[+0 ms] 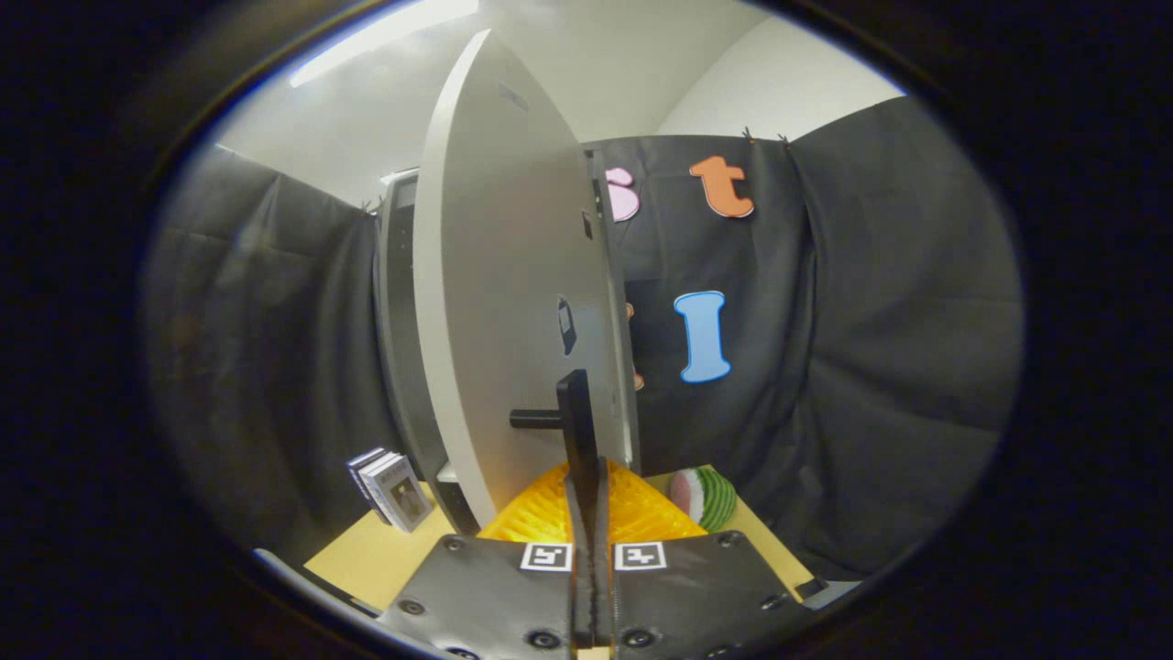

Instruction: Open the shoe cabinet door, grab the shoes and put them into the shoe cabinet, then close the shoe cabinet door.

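Right then, the gripper (586,477) had its fingers pressed together, nothing visibly between them, tips up against the dark handle (550,419) on the shoe cabinet door (513,275). Door stood edge-on and swung open from the dark cabinet body (399,348) behind it. A yellow mesh item (632,513) lay just past the fingers on the table (367,555). Striped watermelon-like ball (704,497) sat near the table's right edge, small boxes (392,489) toward its left edge beside the cabinet.
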Demonstrator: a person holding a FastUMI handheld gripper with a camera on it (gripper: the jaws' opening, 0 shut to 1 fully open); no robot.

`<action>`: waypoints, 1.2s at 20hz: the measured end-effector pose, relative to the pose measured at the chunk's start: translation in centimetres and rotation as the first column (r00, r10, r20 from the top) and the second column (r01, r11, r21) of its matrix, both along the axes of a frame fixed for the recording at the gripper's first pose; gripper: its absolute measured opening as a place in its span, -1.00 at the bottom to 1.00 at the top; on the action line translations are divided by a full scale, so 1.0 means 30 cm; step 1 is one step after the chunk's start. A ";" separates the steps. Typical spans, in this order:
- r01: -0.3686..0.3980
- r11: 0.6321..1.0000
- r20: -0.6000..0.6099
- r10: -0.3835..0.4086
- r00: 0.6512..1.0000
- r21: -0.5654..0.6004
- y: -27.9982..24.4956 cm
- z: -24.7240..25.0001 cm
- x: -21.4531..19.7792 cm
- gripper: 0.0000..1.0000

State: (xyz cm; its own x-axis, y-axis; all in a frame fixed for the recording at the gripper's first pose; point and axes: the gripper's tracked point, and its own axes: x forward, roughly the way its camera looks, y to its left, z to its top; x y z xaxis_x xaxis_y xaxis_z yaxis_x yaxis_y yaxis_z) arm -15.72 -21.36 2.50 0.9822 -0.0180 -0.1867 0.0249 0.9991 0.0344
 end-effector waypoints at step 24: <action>0.052 0.997 -0.018 -0.051 0.999 0.059 -0.267 -0.025 -0.193 -0.96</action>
